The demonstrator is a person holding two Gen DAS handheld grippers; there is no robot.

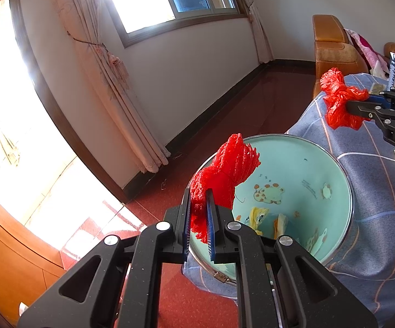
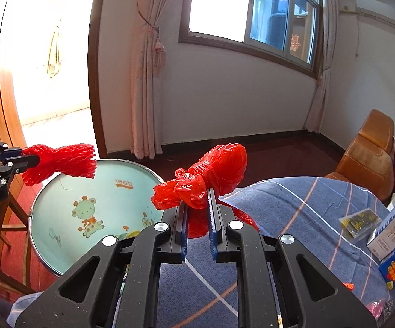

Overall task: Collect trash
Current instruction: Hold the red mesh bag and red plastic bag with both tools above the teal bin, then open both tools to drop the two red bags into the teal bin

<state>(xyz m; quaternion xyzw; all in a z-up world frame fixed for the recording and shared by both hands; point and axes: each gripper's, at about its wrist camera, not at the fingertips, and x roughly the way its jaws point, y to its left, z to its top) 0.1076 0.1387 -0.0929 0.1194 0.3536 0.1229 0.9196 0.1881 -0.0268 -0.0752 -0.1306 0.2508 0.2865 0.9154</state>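
Room: you are facing a white wall with a window (image 2: pixel 265 16) and tied-back pale curtains (image 2: pixel 147 63); bright light pours through the doorway on the left.
Floor: dark red floor (image 1: pixel 252 104) runs to the wall.
Table: your working surface carries a blue checked cloth (image 2: pixel 301 213) with thin orange and white lines.
Armchair: an orange-brown armchair (image 1: pixel 331 46) stands beyond the table's far edge.
Bin: the pale green bin (image 1: pixel 306 164), with cartoon animals printed inside and a metal rim, sits just beside the table edge, its mouth towards you; yellow and white scraps lie at its bottom.
Left gripper: your left gripper (image 1: pixel 199 191) is clamped on the red foam net (image 1: pixel 224 169), which sticks out past the fingertips and hangs over the bin's rim.
Right gripper: your right gripper (image 2: pixel 197 191) is pinched tight on the red plastic bag (image 2: pixel 211 175), a knotted crumpled bundle held above the cloth, just beside the bin and not over its mouth.
Carton: a white and blue carton (image 2: pixel 394 229) lies on the cloth at the right edge of the right wrist view.
Packet: a small clear packet (image 2: pixel 358 222) with dark and yellow contents lies just beside the carton.
Scrap: a tiny red scrap (image 2: pixel 348 285) rests on the cloth near the carton.
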